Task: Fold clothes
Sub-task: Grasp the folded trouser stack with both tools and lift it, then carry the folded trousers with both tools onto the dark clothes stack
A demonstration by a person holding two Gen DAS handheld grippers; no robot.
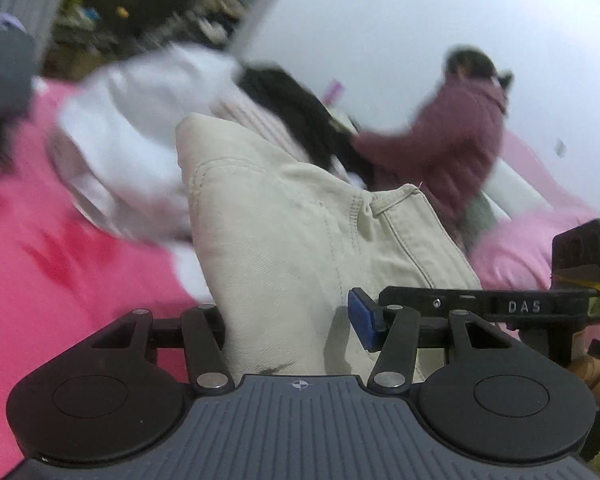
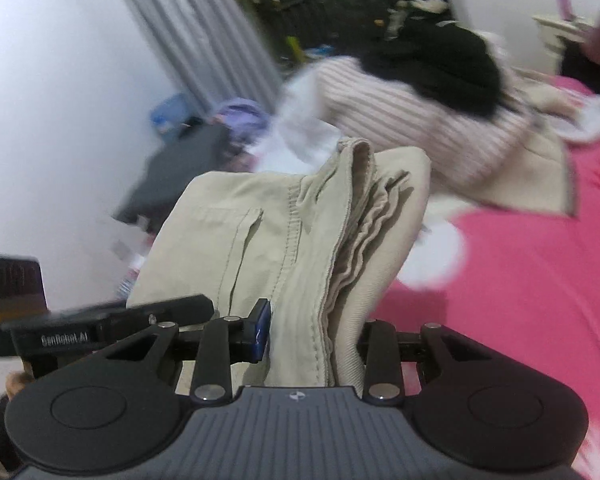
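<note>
Left wrist view, left to right: a pink bedsheet (image 1: 40, 300) covers the bed at the left edge, with a white garment (image 1: 120, 152) lying blurred on it. At the centre, the beige trousers (image 1: 284, 240) rise folded in several layers from between the fingers of the left gripper (image 1: 288, 332); the cloth fills the gap, the blue pad (image 1: 362, 320) of the right-hand finger lies against its side, and the other finger is hidden behind the fabric, so the left gripper pinches the trousers. Beyond lie a striped pink garment (image 1: 256, 120) and a black garment (image 1: 300, 120). At the right, a person in a maroon top (image 1: 460, 148) leans over the bed, and the other gripper's body reaches in from the right edge.

Right wrist view, left to right: a white wall and grey curtains (image 2: 204, 28) stand behind, with a dark box (image 2: 180, 172) below them. At the centre, the same beige trousers (image 2: 300, 240), pocket and bunched seams showing, are clamped upright in the right gripper (image 2: 312, 332), its blue pad (image 2: 260, 332) pressed to the cloth. Behind lies the striped pink garment (image 2: 400, 120) under the black garment (image 2: 440, 60). The pink bedsheet (image 2: 520, 280) fills the right side.
</note>
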